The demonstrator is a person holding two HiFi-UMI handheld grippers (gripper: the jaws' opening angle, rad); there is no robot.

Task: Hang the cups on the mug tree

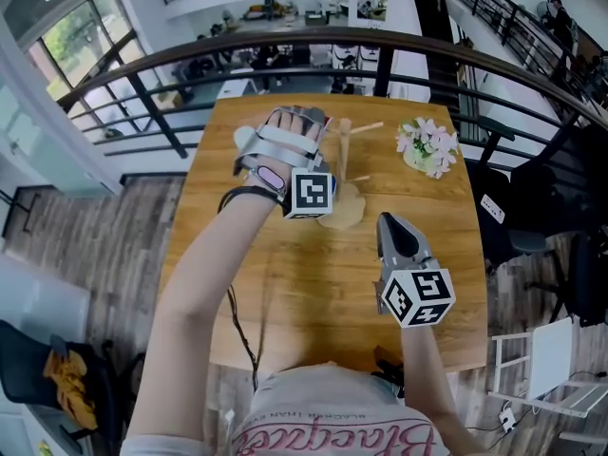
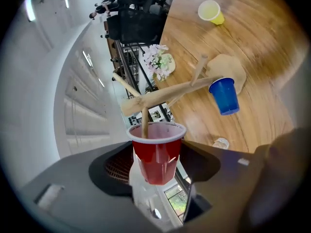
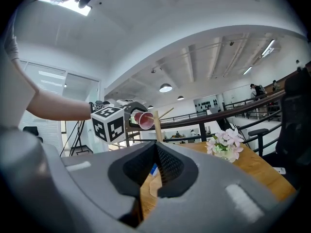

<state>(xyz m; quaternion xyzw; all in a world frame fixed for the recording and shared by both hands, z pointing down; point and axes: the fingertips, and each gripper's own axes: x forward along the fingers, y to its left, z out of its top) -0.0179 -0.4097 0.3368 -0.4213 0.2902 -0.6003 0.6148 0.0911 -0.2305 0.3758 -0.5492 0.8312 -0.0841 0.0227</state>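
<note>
My left gripper is shut on a red cup, which it holds on its side. A peg of the wooden mug tree reaches into the cup's open mouth. A blue cup hangs on another peg. A yellow cup stands on the table beyond the tree. In the head view the left gripper is right beside the mug tree. My right gripper is shut and empty, and hovers nearer me. From the right gripper the red cup shows against the tree.
A vase of pink and white flowers stands on the wooden table to the right of the tree. A small white object lies near the tree's base. A dark railing curves behind the table's far edge.
</note>
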